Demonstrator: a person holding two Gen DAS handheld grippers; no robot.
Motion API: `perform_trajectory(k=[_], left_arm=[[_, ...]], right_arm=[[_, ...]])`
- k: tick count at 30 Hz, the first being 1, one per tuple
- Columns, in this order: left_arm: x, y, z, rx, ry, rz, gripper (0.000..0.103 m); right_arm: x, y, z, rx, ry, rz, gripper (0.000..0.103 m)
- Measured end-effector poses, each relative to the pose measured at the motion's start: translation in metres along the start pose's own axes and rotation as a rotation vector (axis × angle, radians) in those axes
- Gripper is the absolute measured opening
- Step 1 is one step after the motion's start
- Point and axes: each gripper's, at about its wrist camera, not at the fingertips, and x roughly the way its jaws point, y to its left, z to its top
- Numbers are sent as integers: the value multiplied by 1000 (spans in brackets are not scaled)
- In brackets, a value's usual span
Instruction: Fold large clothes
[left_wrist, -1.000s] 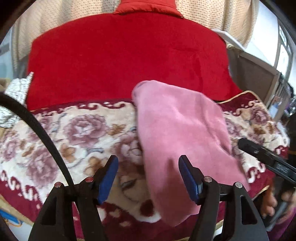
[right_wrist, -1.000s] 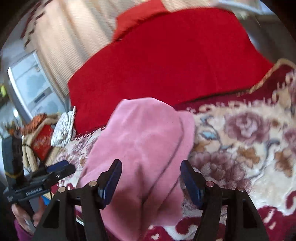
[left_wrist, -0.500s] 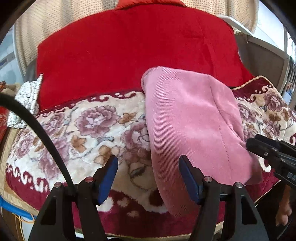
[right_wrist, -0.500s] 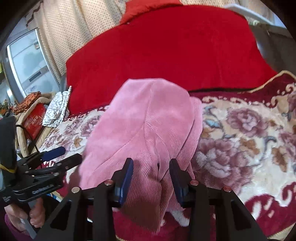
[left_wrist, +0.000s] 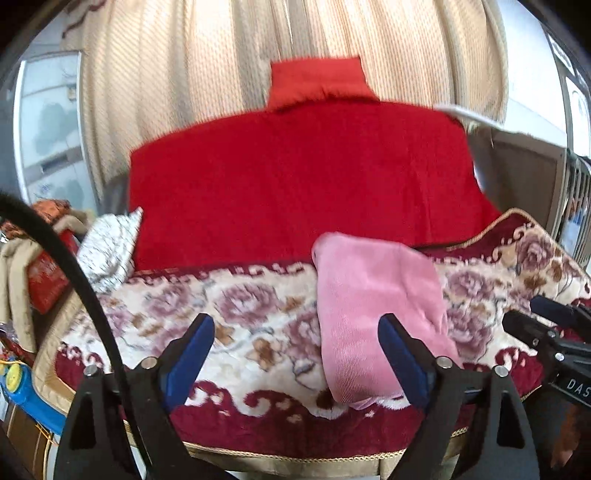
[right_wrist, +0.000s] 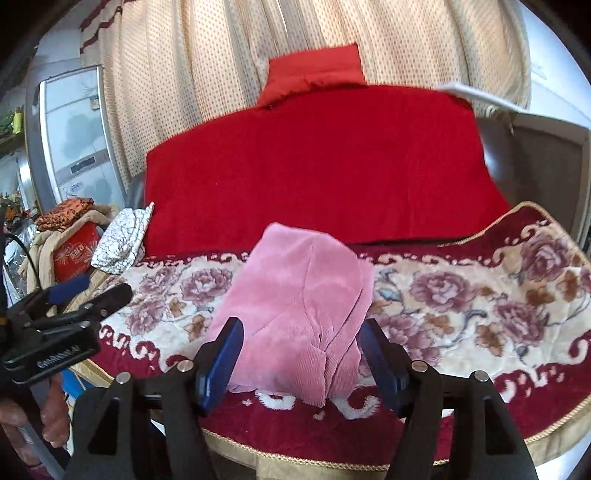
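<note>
Claws (right_wrist: 299, 354) open; pink garment (right_wrist: 299, 310) folded, corduroy.

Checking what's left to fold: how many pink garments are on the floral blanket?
1. The folded pink garment lies on the floral blanket, near its front edge, ahead of the red cover. Others may be hidden.

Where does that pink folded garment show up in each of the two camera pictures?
Left wrist view: the pink garment lies right of centre on the flowered blanket, reaching toward its near edge.
Right wrist view: the pink garment lies in the lower middle, on the blanket's near part.
Shared landmark: the big red cloth lies just behind the garment in both views.
</note>
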Motion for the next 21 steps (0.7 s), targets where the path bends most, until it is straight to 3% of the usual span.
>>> perform_trajectory(k=[11,16,21], left_arm=[[-74,10,13,0,-104,62,96],[-99,10,13,28,-182,158,100],[-114,24,15,-12,-174,132,100]], right_arm=[[-65,20,7,5,-54,-59,70],[-84,37,8,-23,-59,-74,70],[-88,49,6,-29,-44,-68,70]])
